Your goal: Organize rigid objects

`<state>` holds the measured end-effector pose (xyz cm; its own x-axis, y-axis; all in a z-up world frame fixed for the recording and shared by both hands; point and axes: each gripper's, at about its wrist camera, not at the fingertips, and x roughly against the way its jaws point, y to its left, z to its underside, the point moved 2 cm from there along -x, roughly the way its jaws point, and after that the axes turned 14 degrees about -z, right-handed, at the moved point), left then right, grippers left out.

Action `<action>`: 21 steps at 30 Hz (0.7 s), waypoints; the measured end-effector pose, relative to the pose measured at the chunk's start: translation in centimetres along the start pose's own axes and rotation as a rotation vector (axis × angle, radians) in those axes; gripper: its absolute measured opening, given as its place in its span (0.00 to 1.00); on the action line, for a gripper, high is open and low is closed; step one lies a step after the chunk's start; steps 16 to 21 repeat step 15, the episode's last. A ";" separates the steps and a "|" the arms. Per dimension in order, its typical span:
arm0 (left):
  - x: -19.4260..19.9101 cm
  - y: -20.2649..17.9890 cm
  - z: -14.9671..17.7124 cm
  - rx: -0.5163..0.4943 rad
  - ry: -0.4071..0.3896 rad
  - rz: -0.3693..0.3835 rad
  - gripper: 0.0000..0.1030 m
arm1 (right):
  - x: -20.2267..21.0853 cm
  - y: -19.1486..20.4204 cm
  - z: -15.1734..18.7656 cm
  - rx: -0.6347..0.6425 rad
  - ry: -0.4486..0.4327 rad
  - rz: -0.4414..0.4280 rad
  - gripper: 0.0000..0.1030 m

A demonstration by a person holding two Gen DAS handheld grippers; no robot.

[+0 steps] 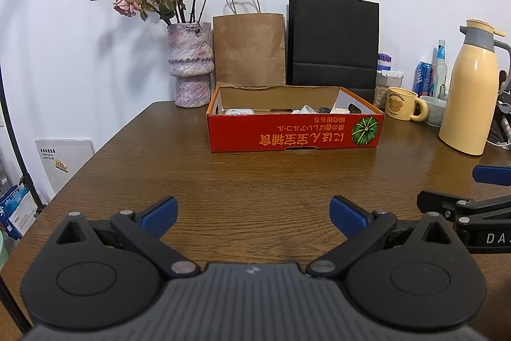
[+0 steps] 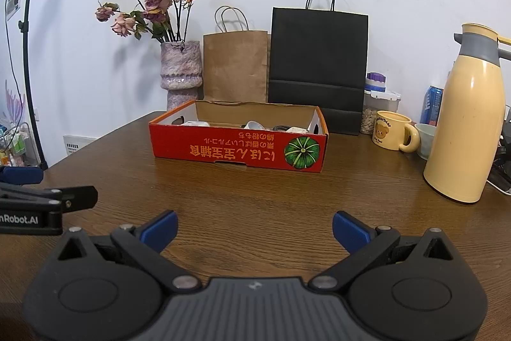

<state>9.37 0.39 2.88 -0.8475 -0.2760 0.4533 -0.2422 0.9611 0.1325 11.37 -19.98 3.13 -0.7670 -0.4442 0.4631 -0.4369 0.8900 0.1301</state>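
Note:
A red cardboard box with a pumpkin print stands open-topped on the brown wooden table. Small white and dark items lie inside it, mostly hidden by its wall. My left gripper is open and empty, low over the table in front of the box. My right gripper is open and empty, beside the left one. Each gripper shows at the edge of the other's view: the right gripper, the left gripper.
Behind the box stand a vase of dried roses, a brown paper bag and a black paper bag. At the right are a yellow mug, a bowl, a cream thermos jug, jars and a can.

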 end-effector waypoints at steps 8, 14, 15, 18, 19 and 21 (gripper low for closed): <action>0.1 -0.1 0.0 0.001 0.000 0.003 1.00 | 0.0 0.0 0.0 0.000 0.000 0.000 1.00; 0.2 -0.1 -0.1 0.000 -0.001 0.008 1.00 | 0.0 0.1 0.0 0.001 0.001 0.000 1.00; 0.1 0.0 0.0 0.000 0.001 0.007 1.00 | 0.0 0.1 0.0 0.001 0.001 0.000 1.00; 0.1 0.0 0.0 0.000 0.001 0.007 1.00 | 0.0 0.1 0.0 0.001 0.001 0.000 1.00; 0.1 0.0 0.0 0.000 0.001 0.007 1.00 | 0.0 0.1 0.0 0.001 0.001 0.000 1.00; 0.1 0.0 0.0 0.000 0.001 0.007 1.00 | 0.0 0.1 0.0 0.001 0.001 0.000 1.00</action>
